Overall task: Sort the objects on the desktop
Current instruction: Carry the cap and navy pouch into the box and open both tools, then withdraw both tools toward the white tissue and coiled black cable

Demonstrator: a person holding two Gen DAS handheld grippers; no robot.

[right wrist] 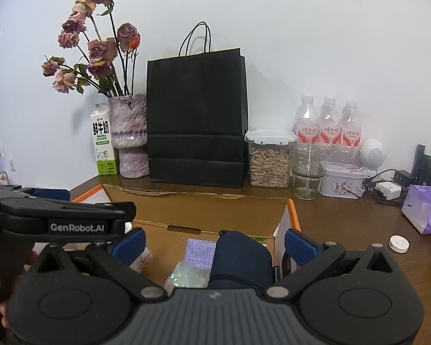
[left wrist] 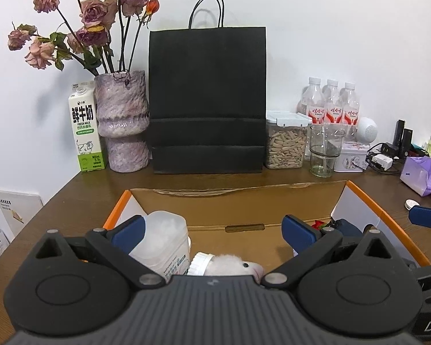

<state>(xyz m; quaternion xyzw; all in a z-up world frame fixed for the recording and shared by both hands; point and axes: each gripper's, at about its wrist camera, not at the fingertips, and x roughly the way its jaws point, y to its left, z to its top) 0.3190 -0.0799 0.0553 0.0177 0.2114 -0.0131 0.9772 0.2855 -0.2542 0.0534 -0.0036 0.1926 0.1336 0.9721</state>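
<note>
An open cardboard box [left wrist: 232, 198] with orange edges sits on the brown desk, and it also shows in the right wrist view [right wrist: 198, 210]. My left gripper [left wrist: 212, 231] is open above the box, over a translucent plastic jar [left wrist: 165, 238], a white-capped bottle [left wrist: 201, 263] and a white plush toy [left wrist: 235, 266]. My right gripper [right wrist: 214, 245] is open above the box's right part, over a dark blue pouch [right wrist: 240, 258] and a pale bubble-wrap packet [right wrist: 199, 251]. Neither gripper holds anything.
Along the wall stand a milk carton [left wrist: 84, 128], a vase of dried roses [left wrist: 122, 120], a black paper bag [left wrist: 207, 100], a seed container [left wrist: 286, 141], a glass [left wrist: 326, 149], three water bottles [left wrist: 332, 103], a tin [left wrist: 350, 158] and chargers. A purple tissue pack [right wrist: 426, 211] and white cap [right wrist: 398, 243] lie right.
</note>
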